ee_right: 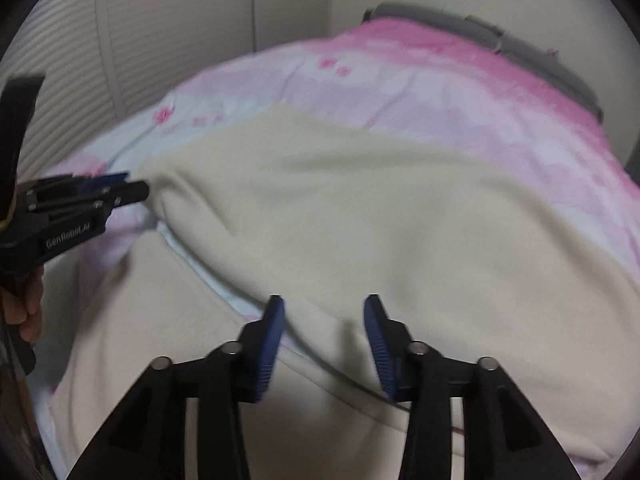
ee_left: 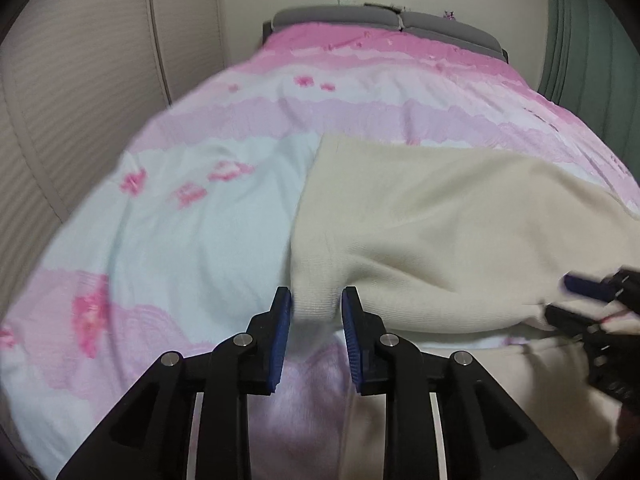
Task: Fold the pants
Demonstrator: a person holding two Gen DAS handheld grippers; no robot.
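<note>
Left hand-held gripper [ee_left: 316, 304]: jaws narrow, a bunched fold of the cream pants [ee_left: 440, 216] between the blue pads, cloth touching both. Right hand-held gripper [ee_right: 324, 312]: jaws part open over the pants, pads clear of the cloth, holding nothing. Pants lie ahead of both, spread on the pink-and-white bed cover [ee_left: 180, 208], grey headboard [ee_left: 384, 22] beyond.
</note>
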